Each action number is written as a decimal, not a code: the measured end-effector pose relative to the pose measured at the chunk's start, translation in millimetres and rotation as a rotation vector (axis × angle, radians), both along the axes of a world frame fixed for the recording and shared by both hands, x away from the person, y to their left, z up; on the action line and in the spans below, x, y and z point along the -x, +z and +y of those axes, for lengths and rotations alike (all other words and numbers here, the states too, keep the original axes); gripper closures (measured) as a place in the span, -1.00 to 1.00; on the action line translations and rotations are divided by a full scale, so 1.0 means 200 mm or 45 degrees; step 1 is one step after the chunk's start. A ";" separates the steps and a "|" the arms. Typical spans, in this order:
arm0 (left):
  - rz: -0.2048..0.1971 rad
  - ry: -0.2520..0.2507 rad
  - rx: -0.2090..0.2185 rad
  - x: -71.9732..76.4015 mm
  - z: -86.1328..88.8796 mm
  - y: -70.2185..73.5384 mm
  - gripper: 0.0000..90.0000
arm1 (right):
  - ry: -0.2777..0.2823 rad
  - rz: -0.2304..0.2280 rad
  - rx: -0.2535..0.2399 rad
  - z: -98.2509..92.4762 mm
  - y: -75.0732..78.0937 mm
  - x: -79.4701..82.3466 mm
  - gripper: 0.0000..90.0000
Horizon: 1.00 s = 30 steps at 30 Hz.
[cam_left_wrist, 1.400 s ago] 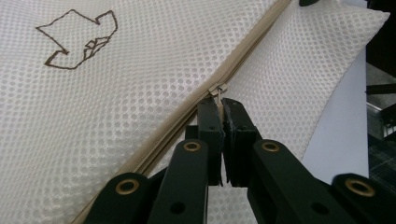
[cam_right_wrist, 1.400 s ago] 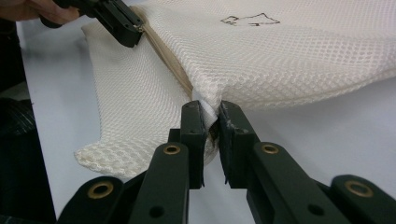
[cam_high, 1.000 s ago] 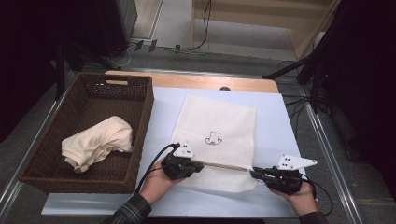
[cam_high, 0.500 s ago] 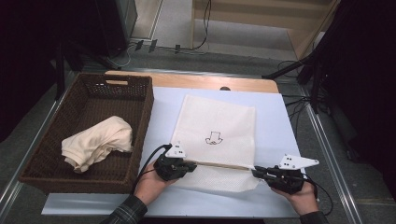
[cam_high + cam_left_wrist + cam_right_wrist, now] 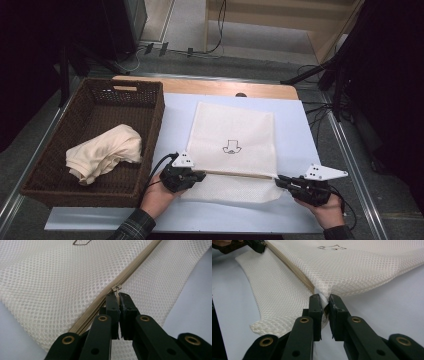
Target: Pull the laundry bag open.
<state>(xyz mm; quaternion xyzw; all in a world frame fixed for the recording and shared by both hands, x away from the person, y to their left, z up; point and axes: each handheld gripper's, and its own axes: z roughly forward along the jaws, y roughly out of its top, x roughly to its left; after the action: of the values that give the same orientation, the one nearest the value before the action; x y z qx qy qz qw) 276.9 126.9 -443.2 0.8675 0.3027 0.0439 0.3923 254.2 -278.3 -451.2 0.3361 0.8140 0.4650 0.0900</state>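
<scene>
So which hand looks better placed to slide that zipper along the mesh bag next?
Probably the left. The left gripper has its jaws shut on the zipper pull of the mesh bag. The right gripper pinches the bag's far corner at the zipper's other end, so it seems better suited to bracing.

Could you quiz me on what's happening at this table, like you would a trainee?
1. What does the left gripper pinch on the mesh bag?
2. True or false: the right gripper is shut on the bag's corner at the zipper end.
3. Where does the cream cloth lie? A) on the bag B) in the basket C) on the floor

Key
1. The zipper pull.
2. True.
3. B.
</scene>
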 end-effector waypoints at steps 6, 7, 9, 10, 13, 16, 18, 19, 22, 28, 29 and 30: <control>-0.007 0.023 -0.003 -0.01 0.01 0.00 0.95 | -0.042 -0.013 0.013 -0.03 0.01 0.00 0.83; -0.007 0.025 -0.004 -0.01 0.02 0.00 0.94 | -0.046 -0.015 0.012 -0.04 0.01 0.00 0.83; -0.009 0.026 -0.009 -0.01 0.02 0.00 0.94 | -0.058 -0.016 0.012 -0.06 0.01 0.00 0.83; -0.010 0.025 -0.012 -0.01 0.02 0.00 0.94 | -0.061 -0.017 0.014 -0.07 0.01 0.00 0.83; -0.009 0.024 -0.016 -0.01 0.01 0.00 0.94 | -0.073 -0.017 0.023 -0.09 0.01 0.00 0.83; -0.007 0.037 -0.012 -0.01 0.02 0.00 0.95 | -0.081 -0.014 0.019 -0.11 0.01 0.00 0.83; -0.008 0.040 -0.007 -0.02 0.02 -0.01 0.95 | -0.090 -0.016 0.019 -0.13 0.01 0.00 0.83; -0.007 0.042 -0.010 -0.02 0.02 -0.01 0.95 | -0.096 -0.011 0.022 -0.14 0.01 0.00 0.83; -0.004 0.041 -0.008 -0.02 0.02 -0.01 0.94 | -0.101 -0.014 0.026 -0.15 0.01 -0.01 0.83; -0.006 0.065 -0.025 -0.02 0.03 -0.01 0.95 | -0.118 -0.018 0.039 -0.16 0.01 -0.01 0.84; -0.006 0.071 -0.028 -0.02 0.03 -0.01 0.95 | -0.123 -0.016 0.041 -0.17 0.01 0.00 0.84; -0.005 0.075 -0.034 -0.02 0.03 -0.01 0.95 | -0.124 -0.016 0.042 -0.17 0.01 0.00 0.84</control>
<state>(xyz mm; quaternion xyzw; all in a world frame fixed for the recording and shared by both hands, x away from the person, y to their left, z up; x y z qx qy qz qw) 281.8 132.6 -444.3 0.8634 0.3266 0.0611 0.3797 255.1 -312.4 -449.7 0.3709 0.8036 0.4488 0.1234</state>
